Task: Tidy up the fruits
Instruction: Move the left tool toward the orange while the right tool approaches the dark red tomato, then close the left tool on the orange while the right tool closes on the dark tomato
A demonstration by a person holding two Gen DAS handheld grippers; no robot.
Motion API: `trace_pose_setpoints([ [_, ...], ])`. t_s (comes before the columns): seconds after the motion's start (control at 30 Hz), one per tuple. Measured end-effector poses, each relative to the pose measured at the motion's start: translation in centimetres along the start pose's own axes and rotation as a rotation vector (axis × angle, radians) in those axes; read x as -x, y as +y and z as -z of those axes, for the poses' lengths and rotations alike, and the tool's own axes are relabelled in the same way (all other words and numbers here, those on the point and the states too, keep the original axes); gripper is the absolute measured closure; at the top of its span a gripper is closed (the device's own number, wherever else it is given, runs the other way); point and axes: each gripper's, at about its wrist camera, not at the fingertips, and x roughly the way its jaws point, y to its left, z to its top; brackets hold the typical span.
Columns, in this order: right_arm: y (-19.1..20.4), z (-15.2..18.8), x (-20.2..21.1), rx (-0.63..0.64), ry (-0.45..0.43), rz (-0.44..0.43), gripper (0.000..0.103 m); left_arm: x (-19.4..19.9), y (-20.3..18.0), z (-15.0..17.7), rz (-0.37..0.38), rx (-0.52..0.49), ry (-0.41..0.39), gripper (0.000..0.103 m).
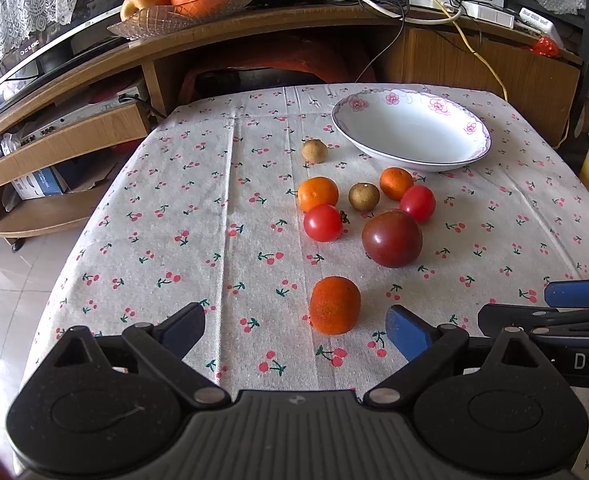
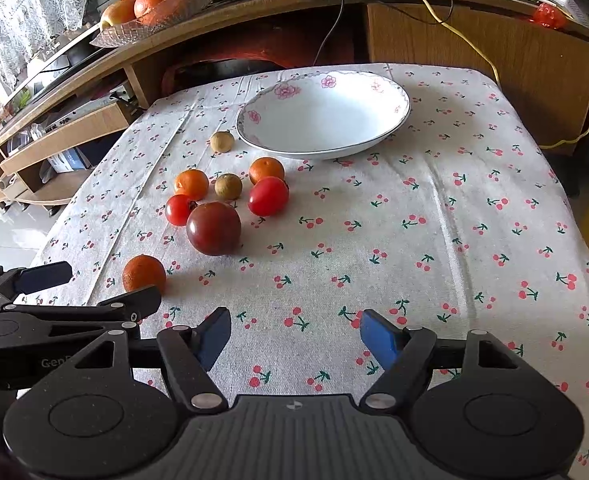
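Left gripper (image 1: 296, 330) spread wide before orange (image 1: 335, 305); right gripper (image 2: 295, 338) likewise (nothing held); bowl (image 2: 390, 128) empty.

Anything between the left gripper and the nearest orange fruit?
No. Only bare cloth lies between the left gripper and the fruit, seen in the left wrist view.

A table covered by a cherry-print cloth (image 1: 182, 208) carries a white flowered bowl (image 1: 414, 152) near its far edge. Before the bowl lie two brown longans (image 1: 314, 151), two red tomatoes (image 1: 323, 223), a dark tomato (image 1: 392, 238) and three small oranges (image 1: 335, 305), one nearest, apart.
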Motion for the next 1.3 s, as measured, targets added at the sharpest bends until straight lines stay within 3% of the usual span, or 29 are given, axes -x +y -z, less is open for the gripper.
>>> trace_pose_setpoints([
  [0.6, 0.6, -1.1, -0.8, 0.044, 0.004, -0.024, 0.039, -0.8, 1.2, -0.2, 0.041, 0.049, -0.017, 0.002],
  [0.8, 0.8, -1.8, -1.2, 0.065, 0.009, -0.038, 0.040, -1.3, 0.9, -0.6, 0.020, 0.007, -0.020, 0.002],
  [1.3, 0.5, -2.1, -1.6, 0.074, 0.017, -0.033, 0.040, -2.4, 0.5, -0.5, 0.046, -0.008, 0.019, 0.024],
])
